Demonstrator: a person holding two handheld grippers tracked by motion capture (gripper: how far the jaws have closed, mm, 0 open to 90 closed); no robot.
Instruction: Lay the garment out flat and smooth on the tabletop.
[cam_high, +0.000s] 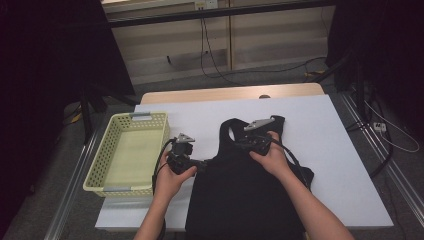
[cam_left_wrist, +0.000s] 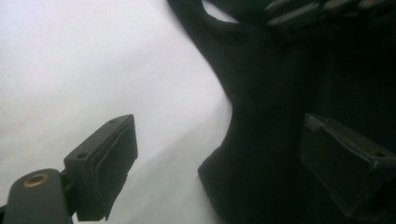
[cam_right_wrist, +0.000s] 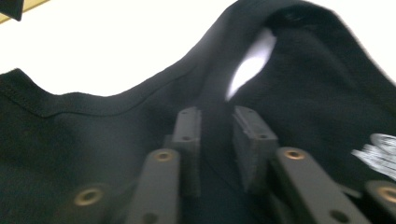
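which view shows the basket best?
High view: the whole yellow basket sits at the table's left edge, beside the left hand-held gripper. The right gripper view catches a yellowish sliver at its top left, possibly the basket.

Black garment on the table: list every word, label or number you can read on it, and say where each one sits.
No text can be read.
White print on the black garment, at the right edge of the right gripper view: too blurred to read.
Basket, table: no lettering visible.
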